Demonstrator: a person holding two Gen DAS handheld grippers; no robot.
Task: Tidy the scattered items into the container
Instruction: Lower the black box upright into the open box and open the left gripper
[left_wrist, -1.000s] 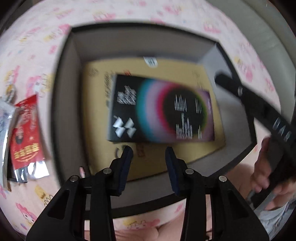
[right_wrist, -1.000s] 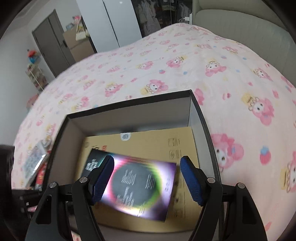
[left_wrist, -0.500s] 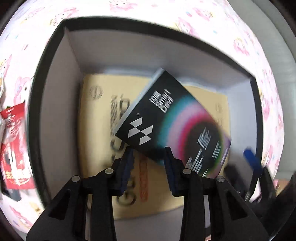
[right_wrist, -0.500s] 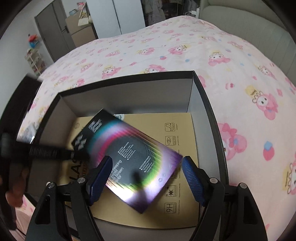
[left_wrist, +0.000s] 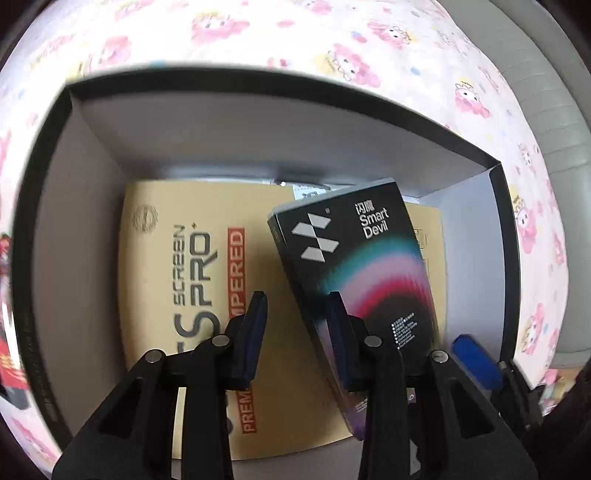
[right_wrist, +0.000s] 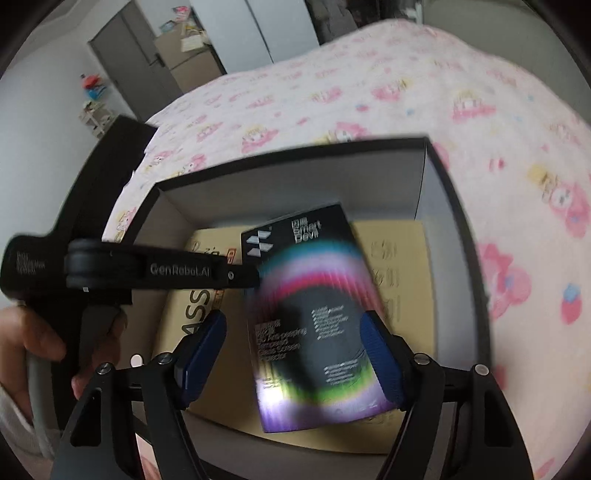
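Black box (left_wrist: 354, 266) w/ teal-pink-red arcs; tan pack (left_wrist: 177, 266) w/ red stripe; grey container (left_wrist: 236, 140), black rim; pink cartoon-print bedsheet (left_wrist: 332, 40)

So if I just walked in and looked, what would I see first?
First the black box with the rainbow swirl, lying at a slant inside the big grey container on top of a flat tan package. Next, the pink cartoon blanket all around the container. Then the left gripper and right gripper hovering over it.
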